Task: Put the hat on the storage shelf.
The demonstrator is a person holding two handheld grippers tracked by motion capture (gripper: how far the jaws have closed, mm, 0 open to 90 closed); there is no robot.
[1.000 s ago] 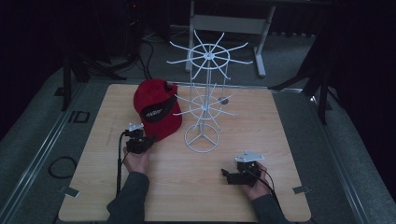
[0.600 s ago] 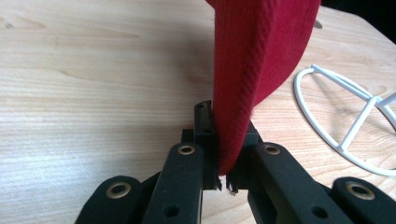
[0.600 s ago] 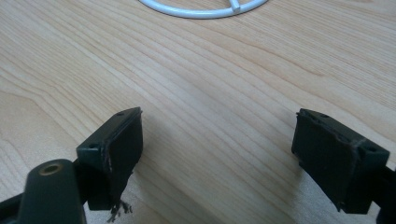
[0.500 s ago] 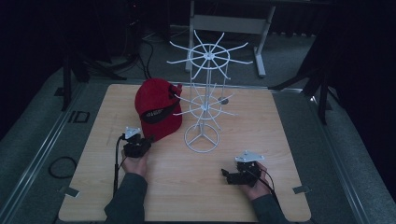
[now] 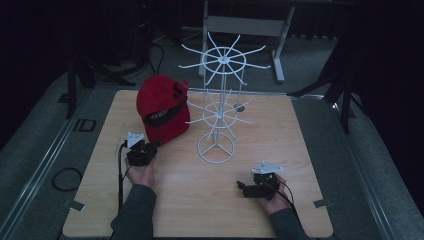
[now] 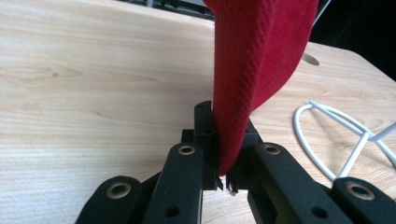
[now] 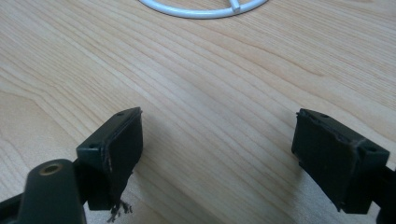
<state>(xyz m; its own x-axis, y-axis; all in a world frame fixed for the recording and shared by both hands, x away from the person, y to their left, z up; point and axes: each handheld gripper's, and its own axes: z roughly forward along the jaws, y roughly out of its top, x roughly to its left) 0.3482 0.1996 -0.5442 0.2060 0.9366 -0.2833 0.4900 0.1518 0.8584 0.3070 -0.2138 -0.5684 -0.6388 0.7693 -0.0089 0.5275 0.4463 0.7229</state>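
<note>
My left gripper (image 5: 150, 148) sits left of centre in the high view, jaws clamped on the brim of the one red cap (image 5: 162, 107); in the left gripper view the brim (image 6: 252, 70) hangs edge-on between them. The cap stands tilted above it, brim down toward me, crown toward the upper left. My right gripper (image 5: 242, 187), lower right of centre, is spread wide over bare table (image 5: 320, 150), holding nothing. One white wire rack (image 5: 220, 105) stands mid-frame just right of the cap. I see open wood around the right gripper, and the near edge runs close below both hands.
</note>
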